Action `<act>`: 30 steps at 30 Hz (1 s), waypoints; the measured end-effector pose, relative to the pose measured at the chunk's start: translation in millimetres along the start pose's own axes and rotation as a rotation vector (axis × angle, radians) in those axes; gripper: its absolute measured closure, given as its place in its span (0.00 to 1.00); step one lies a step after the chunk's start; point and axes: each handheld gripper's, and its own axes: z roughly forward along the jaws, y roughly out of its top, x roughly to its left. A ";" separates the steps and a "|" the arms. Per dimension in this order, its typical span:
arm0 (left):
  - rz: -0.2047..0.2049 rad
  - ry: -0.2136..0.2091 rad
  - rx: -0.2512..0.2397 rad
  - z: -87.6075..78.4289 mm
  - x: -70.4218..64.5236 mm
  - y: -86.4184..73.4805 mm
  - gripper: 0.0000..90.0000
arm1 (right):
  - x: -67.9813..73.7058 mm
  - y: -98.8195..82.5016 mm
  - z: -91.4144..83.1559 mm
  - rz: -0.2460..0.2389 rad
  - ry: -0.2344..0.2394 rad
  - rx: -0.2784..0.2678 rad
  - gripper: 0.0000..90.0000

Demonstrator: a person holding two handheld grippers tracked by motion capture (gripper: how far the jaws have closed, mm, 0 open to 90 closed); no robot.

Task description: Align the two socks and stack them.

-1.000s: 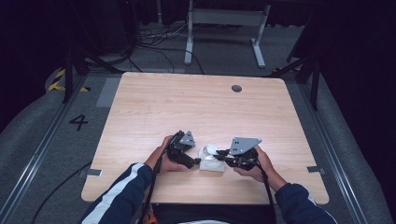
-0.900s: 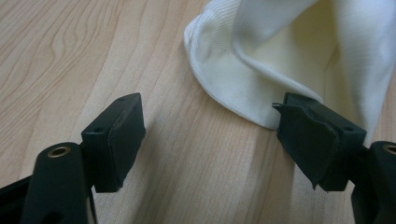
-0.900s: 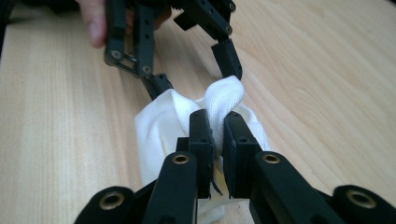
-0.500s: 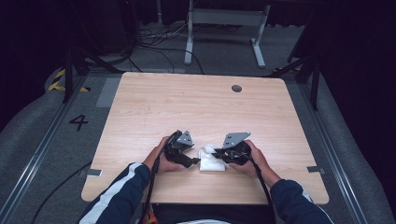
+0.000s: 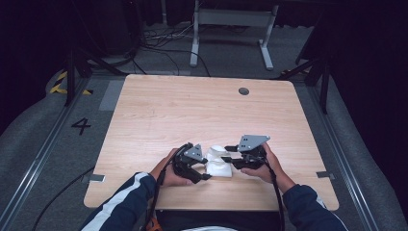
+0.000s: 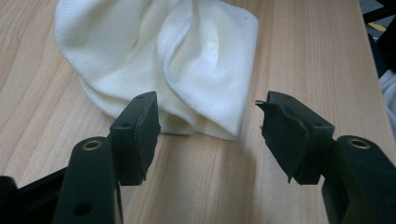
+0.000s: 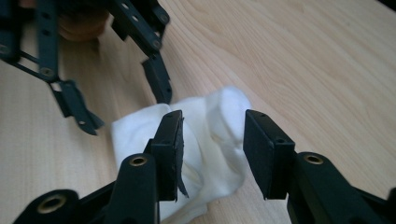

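A crumpled white cloth [image 5: 217,162] lies near the front edge of the wooden table [image 5: 192,110], between the two hand-held grippers. My left gripper [image 5: 204,169] is at the cloth's left. Its jaws have just been closing, and in the left gripper view [image 6: 210,126] they stand apart, with the cloth's [image 6: 159,60] near edge in the gap and neither pad on it. My right gripper [image 5: 227,155] is at the cloth's right. Its jaws have just been opening, and in the right gripper view [image 7: 215,144] they straddle the cloth [image 7: 210,140] without pressing it. The left gripper [image 7: 126,109] shows beyond.
A round grommet [image 5: 244,91] sits in the table's far right part. A metal stand [image 5: 231,19] and cables lie on the floor behind the table. The floor mark "4" [image 5: 81,126] is to the left. Both forearms enter over the front edge.
The right gripper has shifted a little left, toward the cloth, and its jaws now stand apart. The left gripper has hardly moved.
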 end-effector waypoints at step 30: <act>0.007 -0.017 0.019 9.8 2.2 0.7 0.28 | 10.4 2.9 30.3 -0.129 0.094 0.096 0.82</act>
